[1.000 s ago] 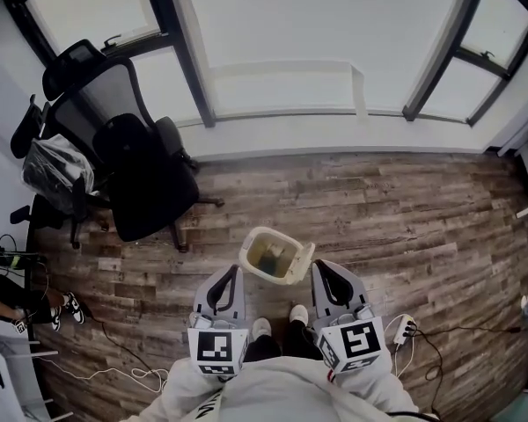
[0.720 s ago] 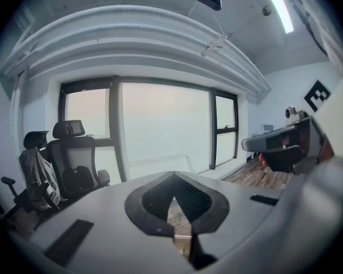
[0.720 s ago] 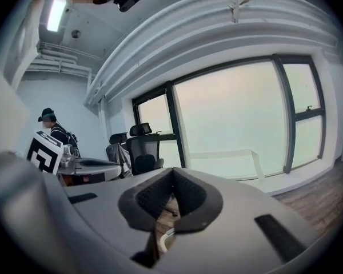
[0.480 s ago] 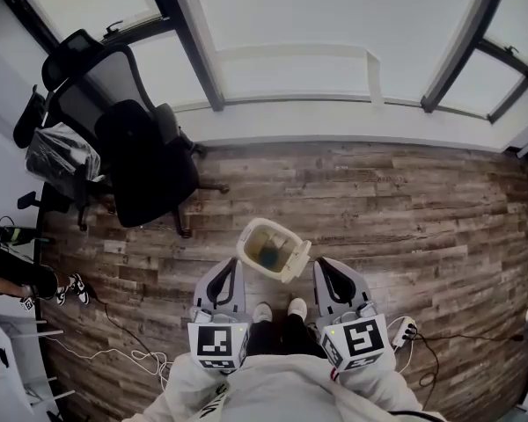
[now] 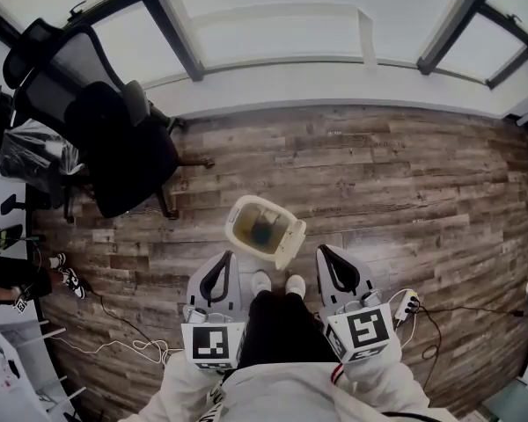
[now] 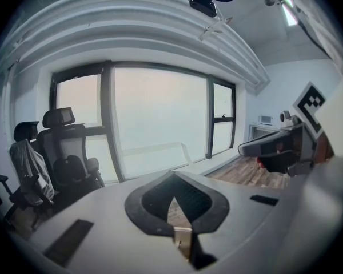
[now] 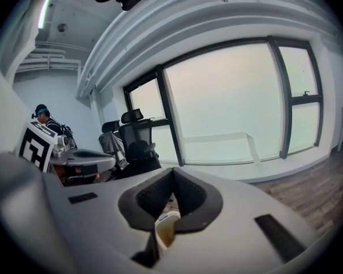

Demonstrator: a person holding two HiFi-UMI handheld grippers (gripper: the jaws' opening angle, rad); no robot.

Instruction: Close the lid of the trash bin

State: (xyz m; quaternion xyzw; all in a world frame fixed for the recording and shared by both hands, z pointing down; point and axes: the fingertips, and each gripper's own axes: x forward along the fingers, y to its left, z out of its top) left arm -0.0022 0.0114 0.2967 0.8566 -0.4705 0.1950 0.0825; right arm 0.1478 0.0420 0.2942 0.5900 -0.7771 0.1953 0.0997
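Trash bin [image 5: 236, 216]: cream, standing on the wooden floor [image 5: 378, 192]. The lid [image 5: 290, 243] is up, along the bin's 4 o'clock edge. The mouth is open, with something dark inside that I cannot identify.

The bin sits at 12 o'clock from the person's shoes [image 5: 260, 281], just past the toes.

Left tongs [image 5: 228, 256]: tips together, gripping nothing. In the left gripper view the dark pads [image 6: 142, 201] meet at the tip. Floor and a cream edge show through the loop behind them. The bin is near, at about 1 o'clock from these tips, and apart from them.

Right tongs [image 5: 322, 250]: tips likewise pressed together, with nothing held. In the right gripper view the pads [image 7: 138, 201] close at the tip, and the bin's open rim shows low in the loop. The bin is near, at about 10 o'clock from these tips, with no contact.

Both tongs are held level at either side of the person's legs, pointing toward 12 o'clock. The bin is ahead and between them.

Further out:
- A black office chair [image 5: 114, 148] at 10 o'clock from the bin, well apart.
- A window [image 5: 282, 16] across 12 o'clock.
- A white power strip [image 5: 405, 306] with cables on the floor, just beside the right tongs at 4 o'clock.
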